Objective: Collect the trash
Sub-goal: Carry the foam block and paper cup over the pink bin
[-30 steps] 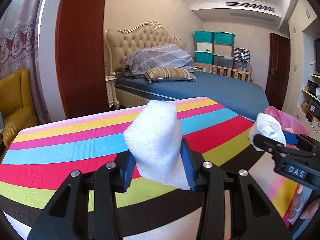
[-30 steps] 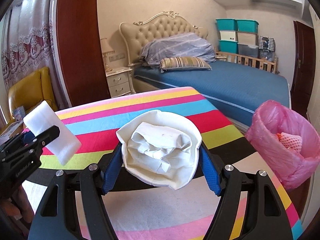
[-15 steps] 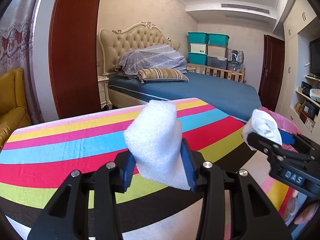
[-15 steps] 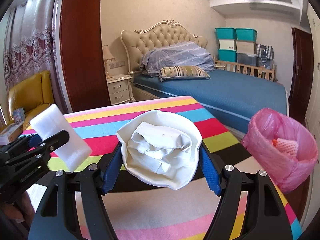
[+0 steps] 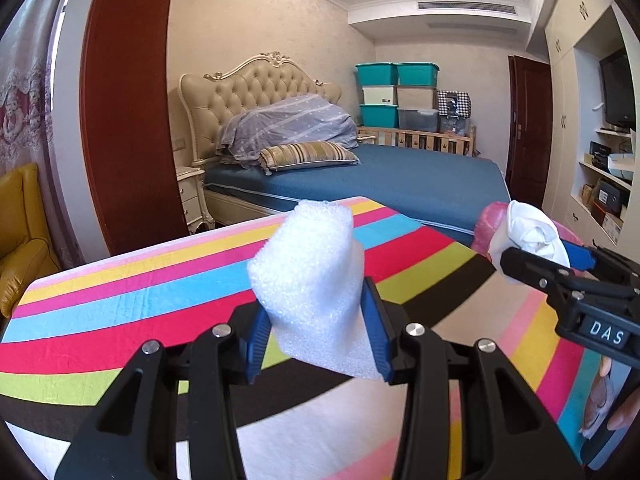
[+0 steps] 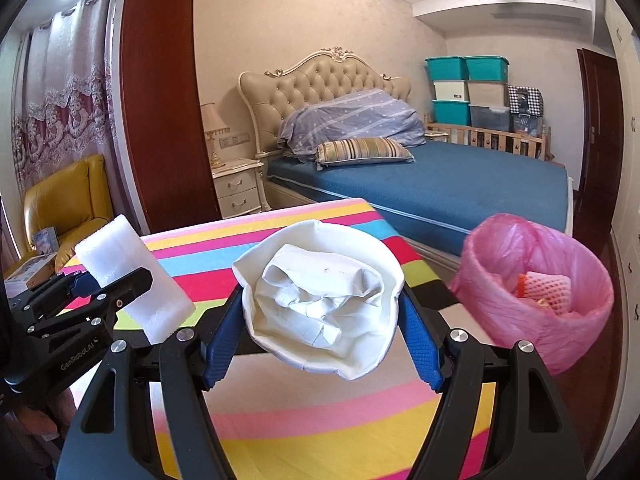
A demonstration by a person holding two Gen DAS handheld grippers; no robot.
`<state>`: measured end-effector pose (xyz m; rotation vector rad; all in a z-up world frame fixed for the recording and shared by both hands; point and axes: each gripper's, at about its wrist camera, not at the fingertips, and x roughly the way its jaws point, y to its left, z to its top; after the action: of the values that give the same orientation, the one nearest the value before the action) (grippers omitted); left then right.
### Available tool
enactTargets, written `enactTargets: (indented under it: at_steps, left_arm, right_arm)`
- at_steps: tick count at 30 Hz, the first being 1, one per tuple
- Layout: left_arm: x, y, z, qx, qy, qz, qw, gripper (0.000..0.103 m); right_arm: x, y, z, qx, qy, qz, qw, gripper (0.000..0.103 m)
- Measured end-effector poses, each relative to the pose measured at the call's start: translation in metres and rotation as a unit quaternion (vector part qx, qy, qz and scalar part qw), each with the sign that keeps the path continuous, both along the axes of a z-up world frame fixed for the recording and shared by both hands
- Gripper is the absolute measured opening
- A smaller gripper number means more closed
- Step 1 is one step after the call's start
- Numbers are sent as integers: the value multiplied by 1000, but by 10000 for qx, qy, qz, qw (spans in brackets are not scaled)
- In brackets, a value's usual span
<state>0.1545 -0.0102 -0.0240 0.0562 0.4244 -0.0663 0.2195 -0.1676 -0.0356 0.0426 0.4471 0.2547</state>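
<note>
Left wrist view
Left gripper (image 5: 318,332): clamped on a white foam block (image 5: 310,280), its blue pads pressing the block's two sides.
Foam block: stands up out of the jaws, lifted clear above the table (image 5: 120,304).
Table: covered with a cloth in curved bands of pink, yellow, blue, red, green, black and white.
Right gripper (image 5: 556,258): enters from the right edge, black with the letters DAS on its body, carrying a crumpled paper cup (image 5: 528,236).
Pink bag (image 5: 486,226): only a small part shows, beyond the paper cup, past the table's right side.
Room: a bed (image 5: 400,184) with a blue cover and a tufted headboard lies beyond the table; teal storage bins (image 5: 396,74) are stacked at the far wall.

Right wrist view
Right gripper (image 6: 320,324): closed on the crumpled paper cup (image 6: 320,296), a blue pad against each side of the crushed rim.
Paper cup: held above the table (image 6: 320,420), its open mouth facing the camera and the inner wall folded in on itself.
Left gripper (image 6: 114,280): at the left, holding the foam block (image 6: 132,280) tilted over the table's left part.
Pink bag (image 6: 532,296): lines a round bin standing off the table's right side, near the bed (image 6: 440,188); an orange item in white foam netting (image 6: 544,286) lies inside.
Yellow armchair (image 6: 64,200): at the far left, beside the curtain.
</note>
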Motion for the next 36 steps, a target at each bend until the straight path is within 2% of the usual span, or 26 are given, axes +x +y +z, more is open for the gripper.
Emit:
enactTargets:
  at_steps: [23,36]
  left_arm:
    - [-3,-80,-5,341,174,-735,9966,42]
    - [-3,-143,-11,271,480,-1486,9874,42]
  right_arm:
    - [-33,-89,-13,-30,-35,-98,9999,70]
    - [-44,-155,-17,94,-37,-570,9983,70]
